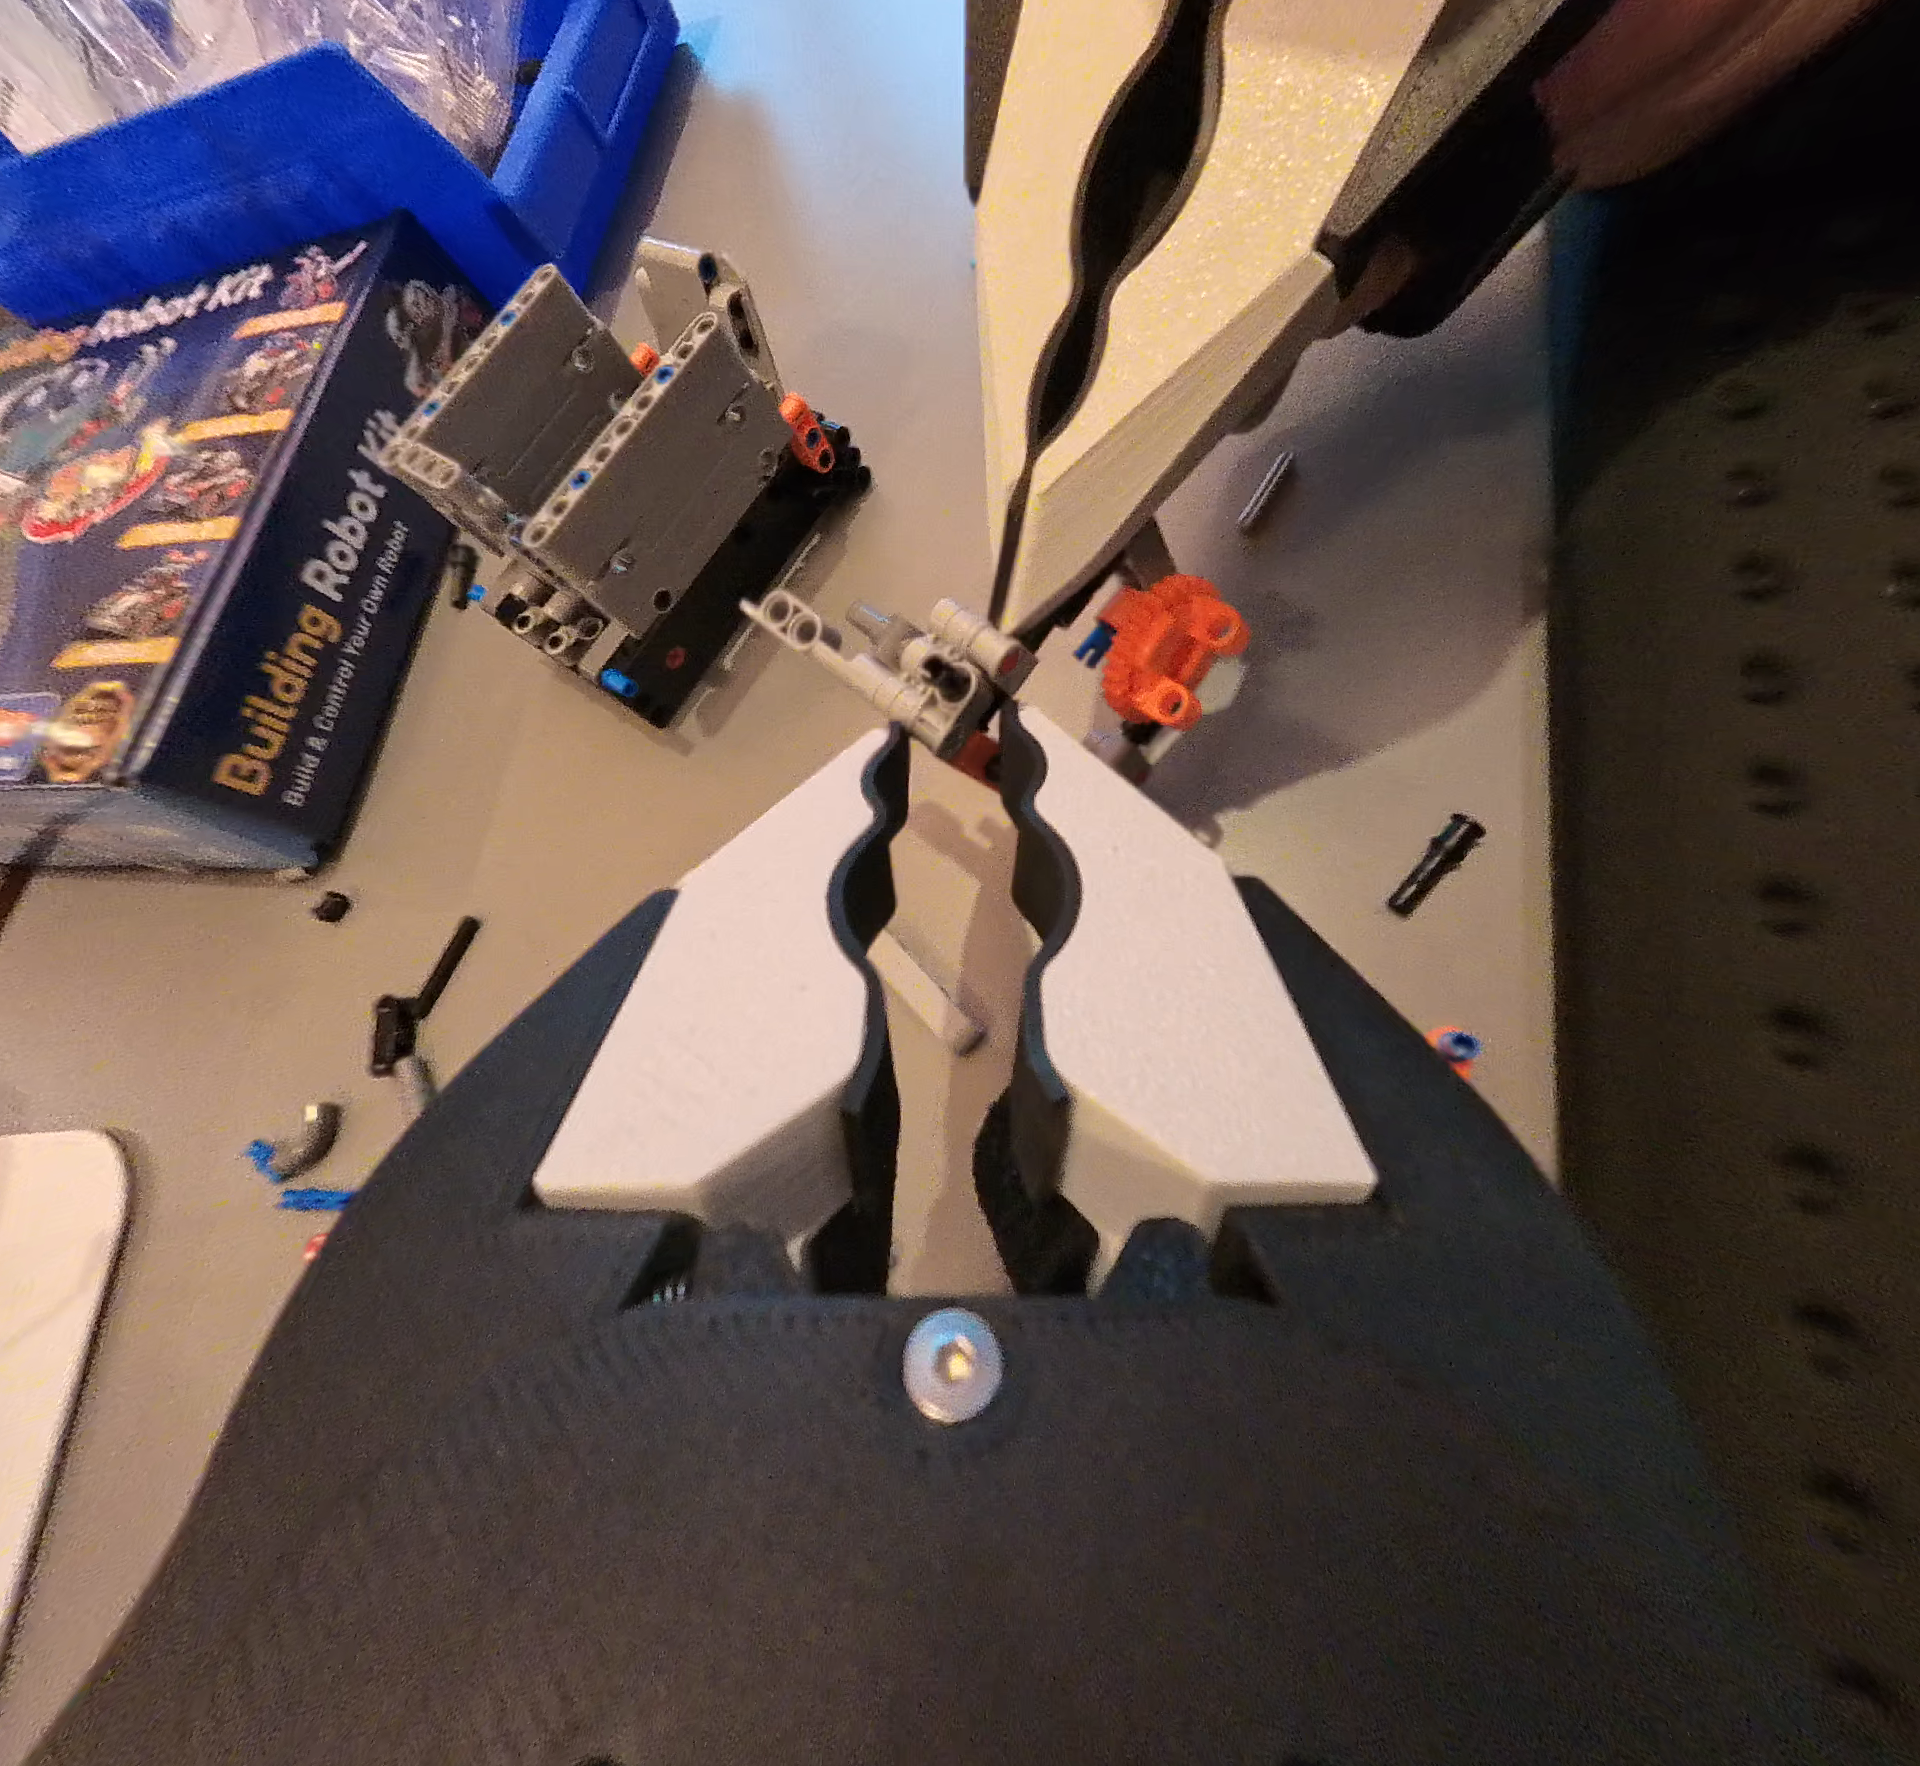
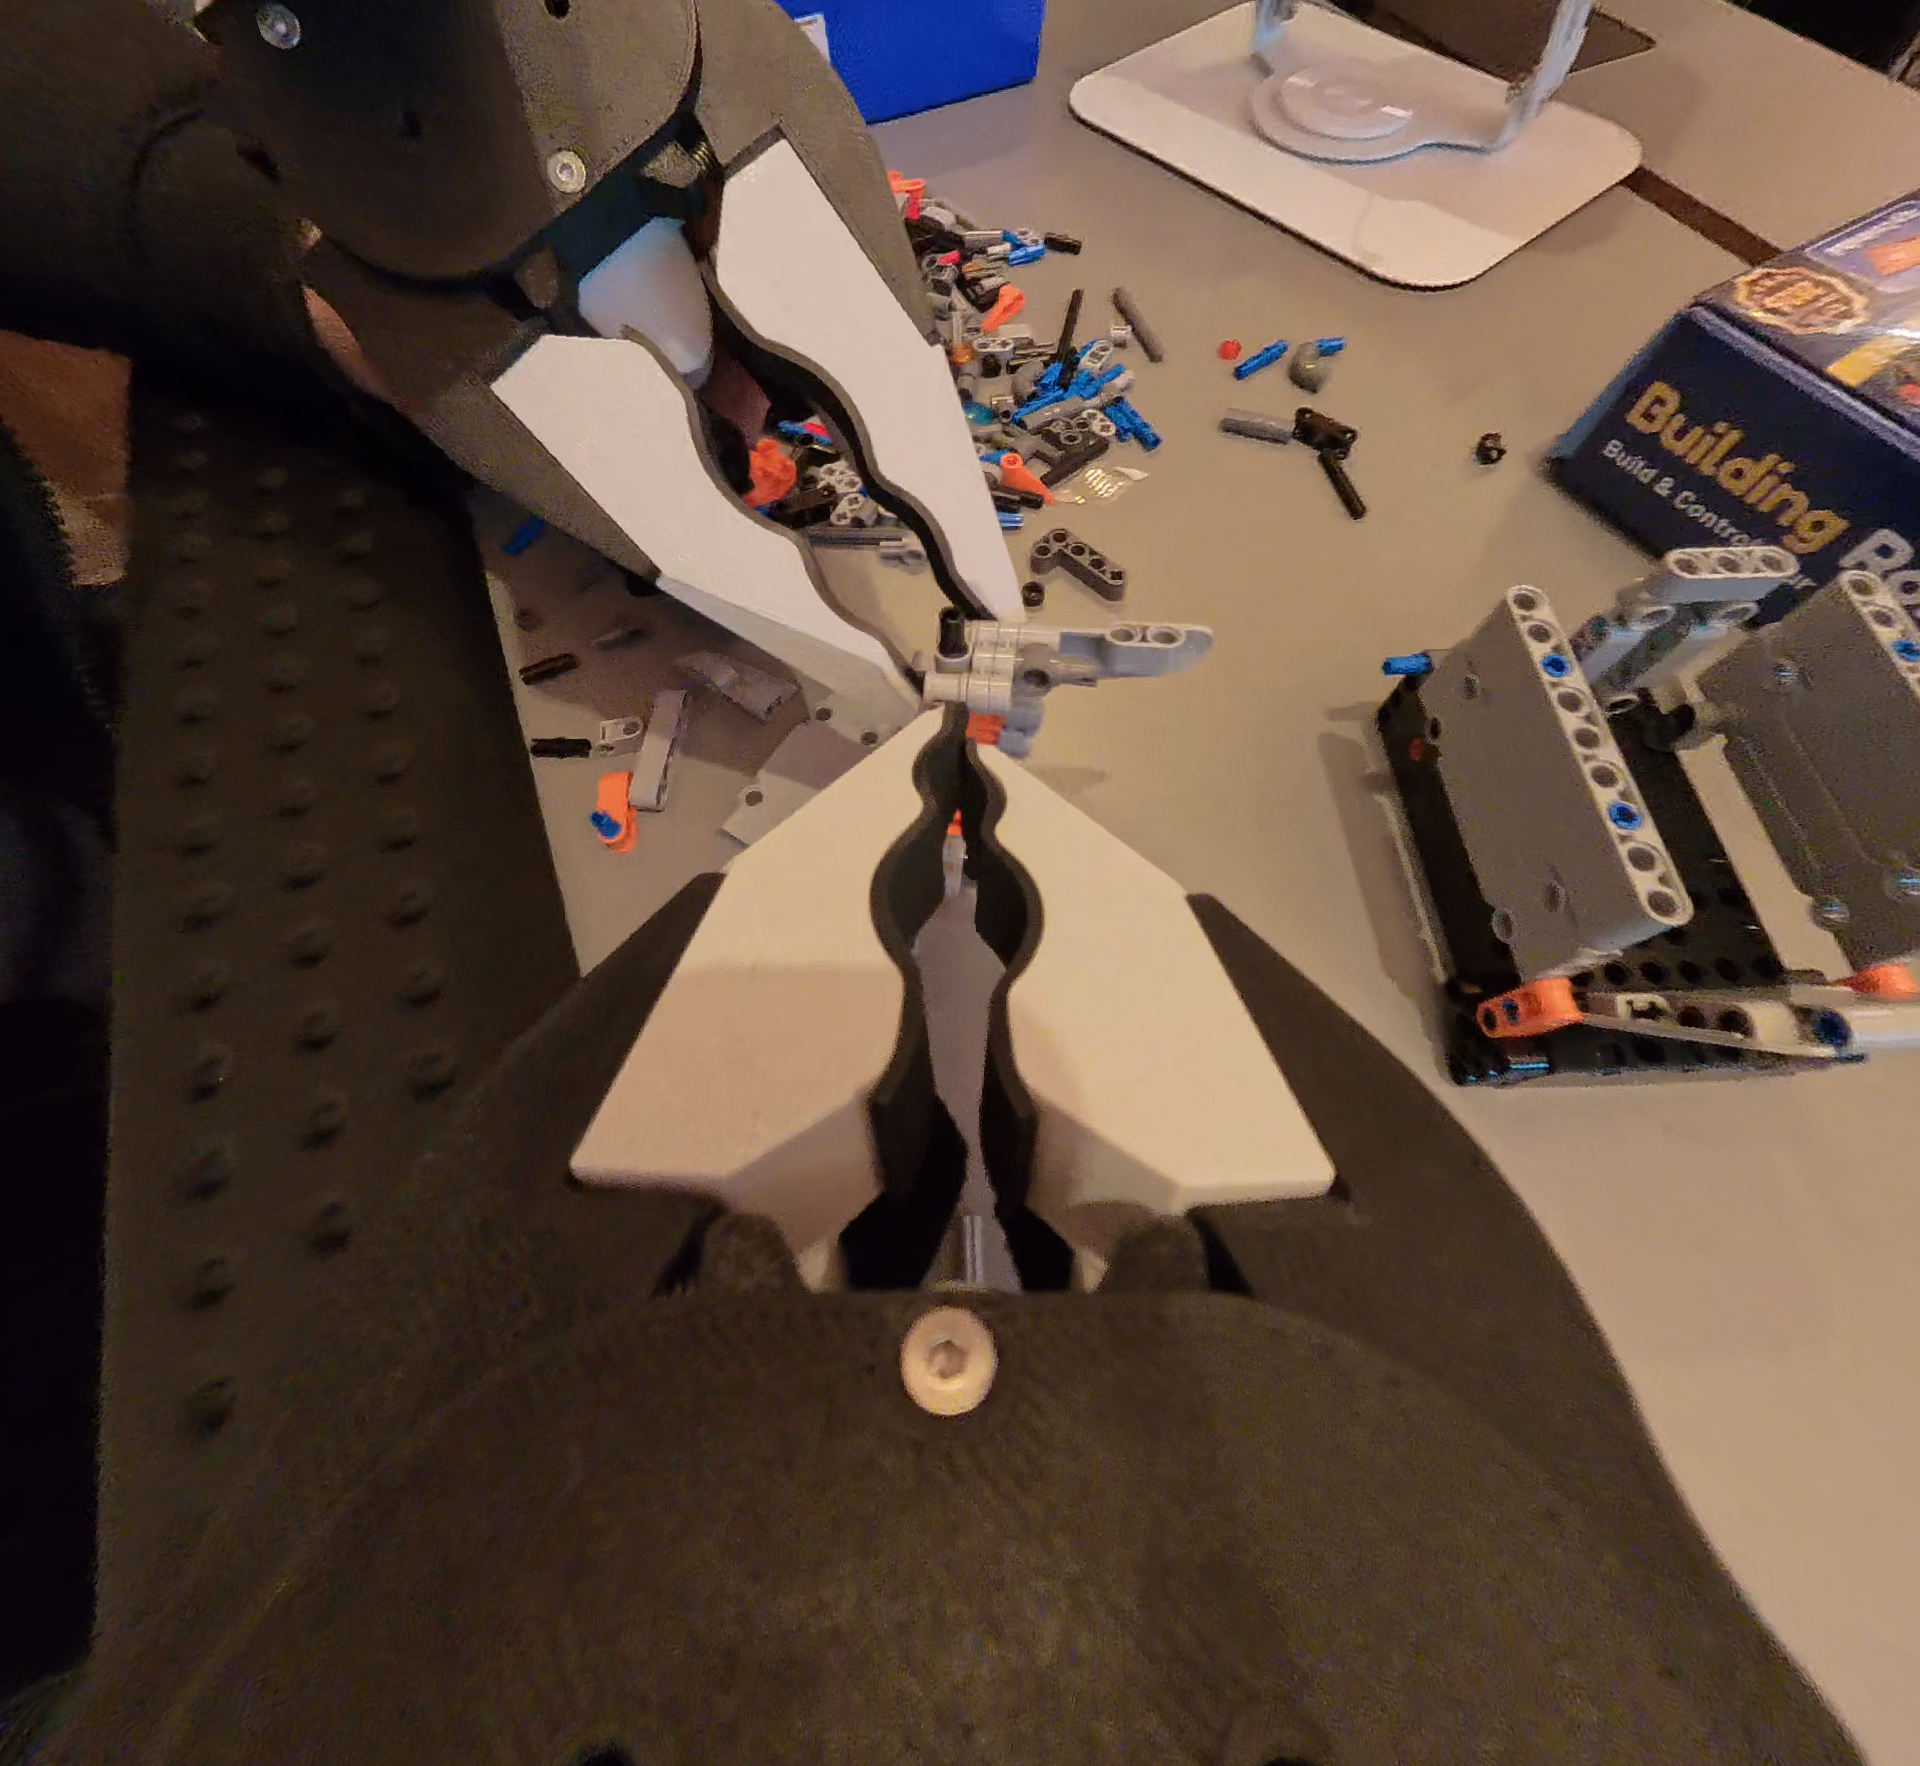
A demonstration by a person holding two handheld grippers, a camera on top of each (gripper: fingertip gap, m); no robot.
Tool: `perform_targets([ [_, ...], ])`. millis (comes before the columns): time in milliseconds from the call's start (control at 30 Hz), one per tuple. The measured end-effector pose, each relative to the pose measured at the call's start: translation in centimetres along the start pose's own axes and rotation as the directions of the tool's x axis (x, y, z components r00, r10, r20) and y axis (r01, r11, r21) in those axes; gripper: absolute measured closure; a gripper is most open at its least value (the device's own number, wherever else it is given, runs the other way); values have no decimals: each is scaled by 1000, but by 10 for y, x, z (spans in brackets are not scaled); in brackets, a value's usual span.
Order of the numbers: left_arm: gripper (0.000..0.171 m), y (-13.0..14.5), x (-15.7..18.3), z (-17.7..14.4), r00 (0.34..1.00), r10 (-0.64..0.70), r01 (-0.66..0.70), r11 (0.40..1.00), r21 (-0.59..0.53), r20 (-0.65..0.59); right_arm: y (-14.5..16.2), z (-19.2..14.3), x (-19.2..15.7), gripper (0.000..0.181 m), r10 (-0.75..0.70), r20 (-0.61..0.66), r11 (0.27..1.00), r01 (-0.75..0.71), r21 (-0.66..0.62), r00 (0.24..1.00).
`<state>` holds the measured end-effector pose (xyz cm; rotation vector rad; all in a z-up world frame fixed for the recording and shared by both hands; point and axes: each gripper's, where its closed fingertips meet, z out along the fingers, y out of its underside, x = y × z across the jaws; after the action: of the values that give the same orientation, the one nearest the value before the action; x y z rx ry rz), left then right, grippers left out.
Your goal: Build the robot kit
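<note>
Both claws meet tip to tip above counter [image 1: 852,106]. Left claw [image 1: 951,729] and right claw [image 2: 961,745] each pinch small grey assembly [image 1: 935,667]. Larger grey-black build [image 1: 644,490] sits beyond-left of the left claw.

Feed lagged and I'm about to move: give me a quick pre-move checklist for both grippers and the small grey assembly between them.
1. Left gripper jaws shut on the small grey assembly: ok.
2. Right gripper jaws shut on the same assembly: ok.
3. Assembly held off the table: ok.
4. Larger grey-and-black build apart from both grippers: ok.
5. Black pin on the assembly fully seated: cannot tell.
</note>
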<state>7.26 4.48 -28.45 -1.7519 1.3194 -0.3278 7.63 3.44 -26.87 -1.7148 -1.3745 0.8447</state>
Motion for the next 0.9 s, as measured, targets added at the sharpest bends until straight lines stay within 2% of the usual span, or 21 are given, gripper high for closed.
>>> perform_targets([
  [100,159,2,-4,1,1000,17,-17,1000,-17,11,-1,3,-1,181,-10,2,1000,10,-2,1000],
  [333,159,3,-8,0,999,-43,43,999,-10,1,1,-13,9,178,90,9,994,-90,54,996],
  [467,159,4,-8,0,998,-57,57,998,-14,-4,3,-9,-5,157,113,61,993,-115,40,992],
  [600,160,3,-9,0,998,-58,58,998,-15,1,5,-4,-2,175,106,15,994,-106,20,994],
  [767,160,3,-10,-1,999,-38,38,999,-27,20,5,-3,-1,177,71,-13,997,-71,7,997],
  [900,161,3,-10,-2,995,50,-45,997,-55,83,7,-2,-2,177,42,-29,999,-43,-22,999],
])
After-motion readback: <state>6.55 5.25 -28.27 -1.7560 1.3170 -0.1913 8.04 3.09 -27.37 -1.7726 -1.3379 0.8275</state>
